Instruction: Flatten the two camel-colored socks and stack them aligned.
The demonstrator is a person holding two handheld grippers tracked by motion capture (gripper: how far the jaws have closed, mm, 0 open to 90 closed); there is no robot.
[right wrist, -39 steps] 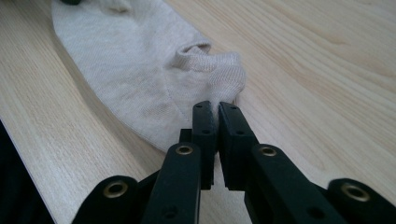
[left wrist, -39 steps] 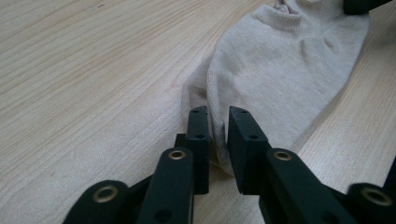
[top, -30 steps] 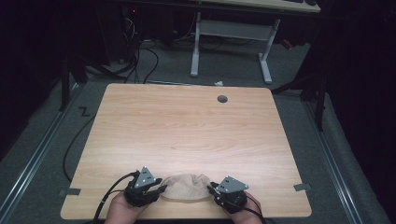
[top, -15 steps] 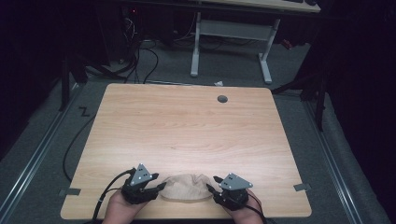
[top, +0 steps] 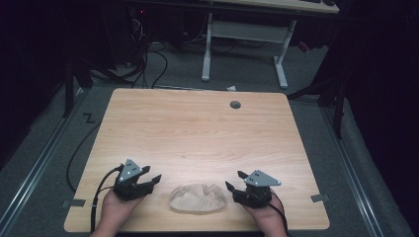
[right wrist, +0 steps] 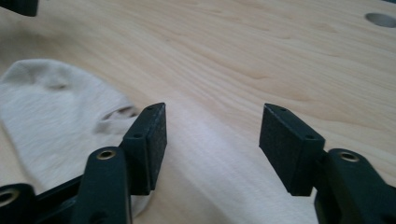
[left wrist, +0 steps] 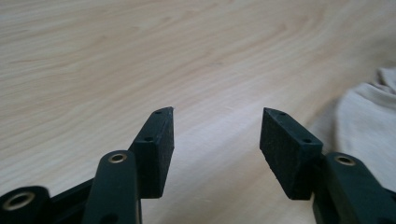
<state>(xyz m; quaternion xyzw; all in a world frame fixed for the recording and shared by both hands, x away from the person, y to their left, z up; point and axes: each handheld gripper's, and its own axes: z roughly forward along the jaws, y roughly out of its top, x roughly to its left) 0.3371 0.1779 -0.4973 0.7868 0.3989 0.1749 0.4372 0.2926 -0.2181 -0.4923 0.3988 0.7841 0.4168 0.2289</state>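
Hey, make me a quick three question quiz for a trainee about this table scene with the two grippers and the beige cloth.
1. True or false: the left gripper is clamped on the beige cloth.
2. Where does the cloth lie? A) at the far edge by the round hole; B) near the table's front edge, between the two grippers; C) on the floor.
3. In a few words, how do the right gripper's jaws stand?

Key
1. False: its jaws stand apart over bare wood, the cloth off to one side.
2. B
3. Open, nothing between them; they have just been opening.
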